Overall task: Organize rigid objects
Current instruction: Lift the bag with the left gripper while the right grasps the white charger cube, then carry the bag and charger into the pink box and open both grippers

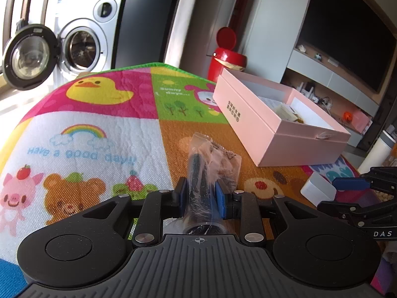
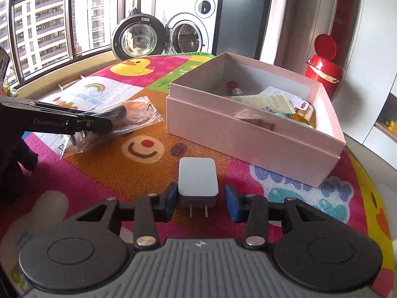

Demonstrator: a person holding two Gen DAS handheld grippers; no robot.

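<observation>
Left gripper clamps bagged makeup brush by its stiff handle, above mat; film is slippery. Right gripper not yet gripping, straddles white charger on mat near pink box. Charger looks light, rigid: pinch the 2 flat sides, avoid the 2 prongs.

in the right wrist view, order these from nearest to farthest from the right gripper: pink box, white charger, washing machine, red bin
1. white charger, between the right gripper fingers
2. pink box, ahead right on the mat
3. red bin, far right, beyond the box
4. washing machine, farthest, at the back
</observation>
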